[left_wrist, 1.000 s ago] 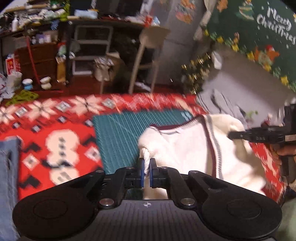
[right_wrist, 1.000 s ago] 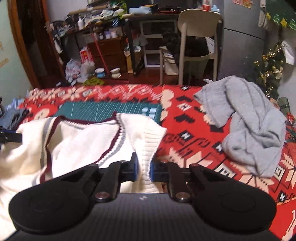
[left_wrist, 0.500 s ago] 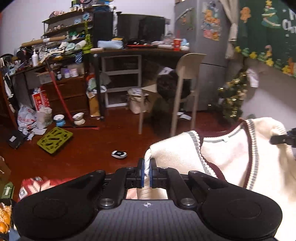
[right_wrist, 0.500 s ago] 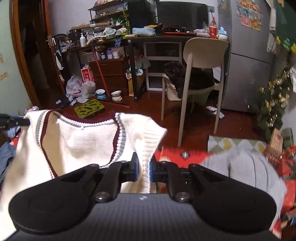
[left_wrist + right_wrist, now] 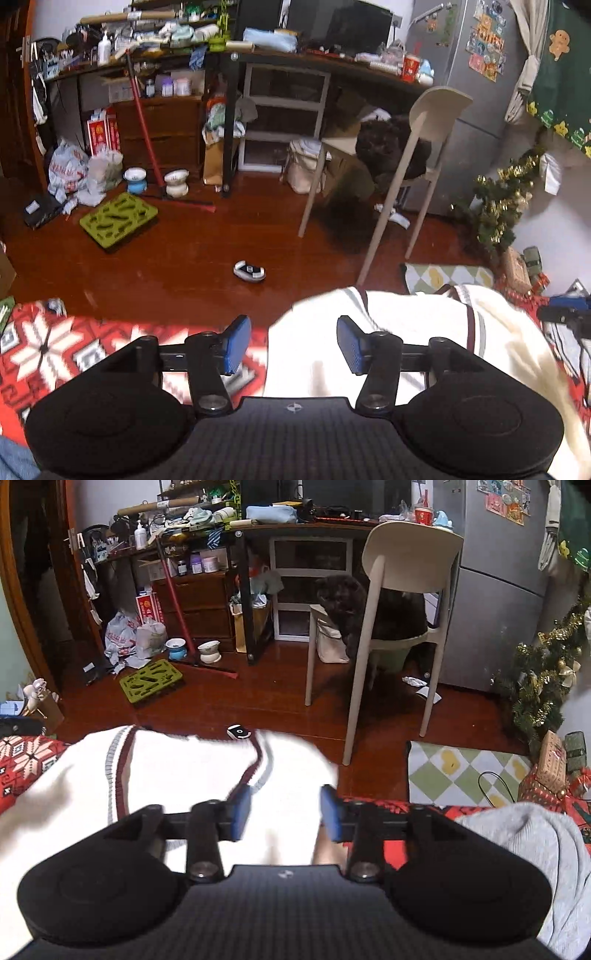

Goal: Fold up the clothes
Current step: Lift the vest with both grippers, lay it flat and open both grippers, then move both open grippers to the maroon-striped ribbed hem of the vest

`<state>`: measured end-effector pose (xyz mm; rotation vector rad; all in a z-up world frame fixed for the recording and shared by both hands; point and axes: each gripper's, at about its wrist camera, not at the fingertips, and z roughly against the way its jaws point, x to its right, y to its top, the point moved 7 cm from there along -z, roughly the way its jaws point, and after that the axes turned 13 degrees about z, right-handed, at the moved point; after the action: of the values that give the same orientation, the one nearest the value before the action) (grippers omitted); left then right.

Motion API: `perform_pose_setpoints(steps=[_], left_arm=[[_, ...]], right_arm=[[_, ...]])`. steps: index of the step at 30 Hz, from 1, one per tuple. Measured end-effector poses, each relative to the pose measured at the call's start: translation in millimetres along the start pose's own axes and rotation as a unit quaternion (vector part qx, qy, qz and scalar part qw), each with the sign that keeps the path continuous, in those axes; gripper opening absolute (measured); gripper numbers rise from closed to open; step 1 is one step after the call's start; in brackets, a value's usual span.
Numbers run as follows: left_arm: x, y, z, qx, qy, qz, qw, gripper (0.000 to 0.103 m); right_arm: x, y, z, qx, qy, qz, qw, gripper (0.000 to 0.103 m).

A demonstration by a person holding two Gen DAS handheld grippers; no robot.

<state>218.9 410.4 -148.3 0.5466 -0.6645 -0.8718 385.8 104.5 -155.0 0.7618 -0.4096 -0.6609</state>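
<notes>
My left claw (image 5: 290,345) is spread wide, and its blue pads (image 5: 236,343) hold nothing. My right claw (image 5: 286,812) is spread wide too, with nothing pinched between its two blue pads (image 5: 331,814). The white sweater (image 5: 406,347) lies on the red cloth (image 5: 55,343) with snowflake shapes on it, just in front of both claws. It is white with dark red and grey stripes at the neck and at the arm holes. In the left view the sweater sits to the right of the middle, and its edge reaches in between the blue pads. In the right view the sweater (image 5: 177,775) fills the left and middle, and part of it looks blurry. I cannot tell if the pads touch it. A grey garment (image 5: 535,845) lies in a heap on the red cloth, to the right of the white sweater. I can see the tip of my right claw (image 5: 565,314) at the far right of the left view. Past the edge of the cloth is a shiny brown wooden floor (image 5: 258,698). A cream chair (image 5: 399,602) stands on the floor, and a dark cat (image 5: 343,602) sits on it. A green tray (image 5: 118,218) and a small black and white thing (image 5: 249,272) lie on the floor.
</notes>
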Motion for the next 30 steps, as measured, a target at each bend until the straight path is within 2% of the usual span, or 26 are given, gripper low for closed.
perform_pose_setpoints(steps=[2,7,11,14,16,21,25,28,30], left_arm=[[-4,-8,1,-0.005,0.001,0.006,1.0,0.057],[-9,-41,32,-0.016,-0.028,0.028,0.9991,0.061],[-7,-69,61,-0.014,-0.023,0.039,0.9989,0.063],[-3,-98,87,-0.013,-0.019,0.036,0.9991,0.063],[-2,-118,104,-0.01,-0.011,0.036,0.9992,0.063],[5,-170,148,-0.018,-0.021,0.018,0.9994,0.063],[15,-208,173,-0.021,-0.028,0.0,0.9994,0.067],[25,-236,184,-0.02,-0.035,-0.01,0.9991,0.067],[32,-252,189,-0.018,-0.04,-0.016,0.9989,0.062]], right_arm=[[-4,-12,15,0.004,0.002,-0.003,1.0,0.073],[-14,-40,51,0.014,0.008,-0.009,1.0,0.078],[-22,-64,80,0.022,0.013,-0.015,1.0,0.089],[-38,-86,110,0.026,0.02,-0.014,0.999,0.089],[-58,-108,133,0.019,0.021,-0.006,1.0,0.089],[-114,-157,181,0.002,0.046,0.019,0.999,0.09],[-148,-193,207,-0.019,0.028,0.029,0.999,0.094],[-166,-215,223,-0.019,0.008,0.026,0.999,0.098],[-172,-227,231,-0.013,0.016,0.006,1.0,0.098]])
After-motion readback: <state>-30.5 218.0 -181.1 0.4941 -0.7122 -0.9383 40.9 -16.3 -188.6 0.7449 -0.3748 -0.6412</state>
